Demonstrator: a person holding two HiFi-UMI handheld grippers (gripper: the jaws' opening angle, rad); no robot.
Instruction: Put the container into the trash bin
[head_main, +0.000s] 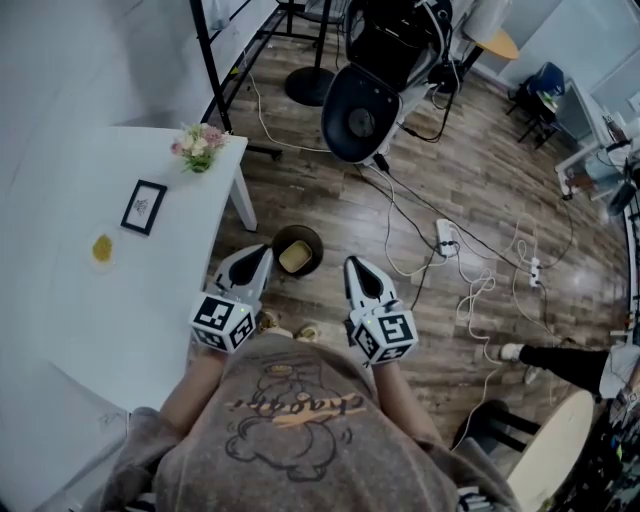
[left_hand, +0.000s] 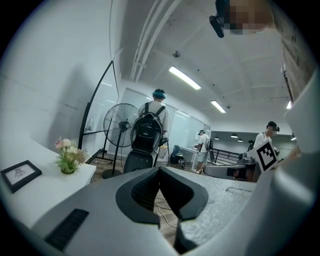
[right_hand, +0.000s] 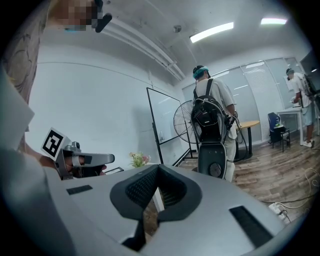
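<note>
In the head view a small dark round trash bin (head_main: 300, 238) stands on the wood floor by the table's corner. A pale yellow container (head_main: 294, 258) lies inside it. My left gripper (head_main: 257, 262) hangs just left of the bin and my right gripper (head_main: 354, 270) just right of it, both above the floor. In the left gripper view the left gripper (left_hand: 160, 170) has its jaws touching at the tips with nothing between them. The right gripper (right_hand: 159, 168) looks the same in its own view, shut and empty.
A white table (head_main: 60, 300) at the left carries a flower pot (head_main: 200, 147), a picture frame (head_main: 144, 206) and a small yellow item (head_main: 102, 248). Beyond the bin stand a fan base (head_main: 310, 85) and a black chair (head_main: 362, 112). Cables and a power strip (head_main: 446, 235) lie at the right.
</note>
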